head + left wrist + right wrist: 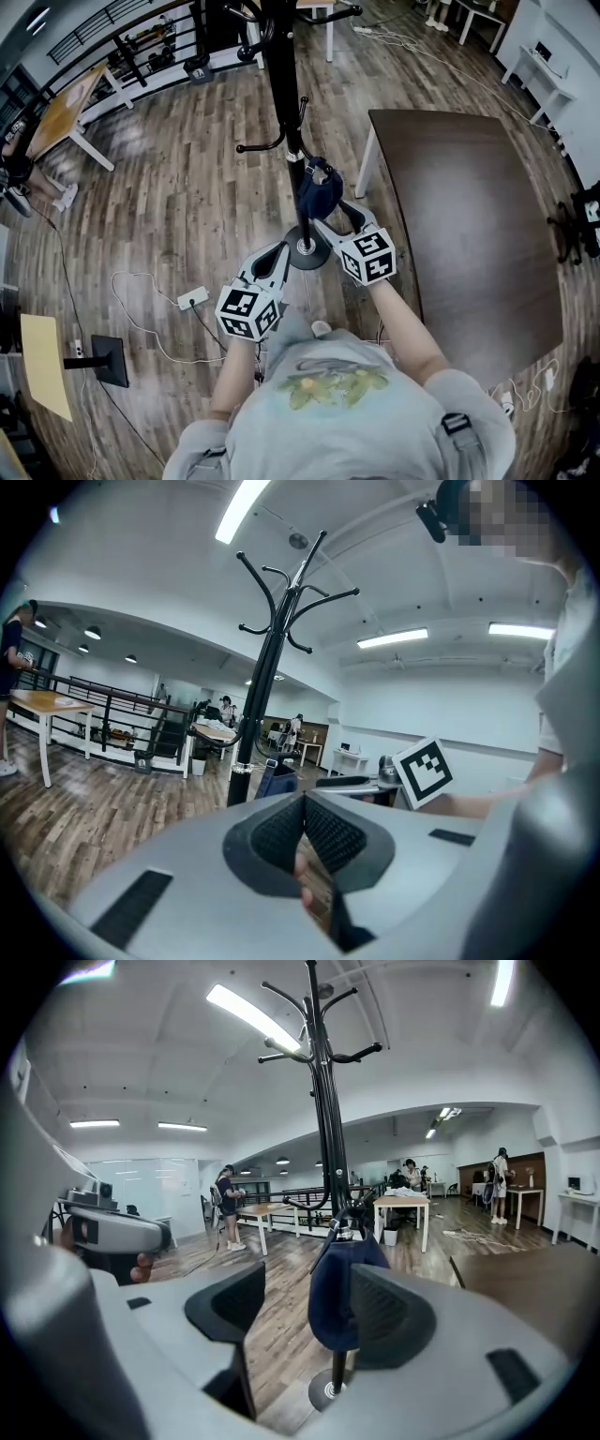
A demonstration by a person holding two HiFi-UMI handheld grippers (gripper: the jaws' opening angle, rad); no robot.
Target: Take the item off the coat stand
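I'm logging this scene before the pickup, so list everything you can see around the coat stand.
coat stand: one, black, straight ahead
cap: one, navy, hanging on a low hook of the coat stand
dark table: one, brown, right of the stand
light table: one, wood top, far left
power strip: one, white, on the floor left of the stand's base
left hand-held gripper: one, grey, jaws shut
right hand-held gripper: one, grey, jaws open either side of the cap
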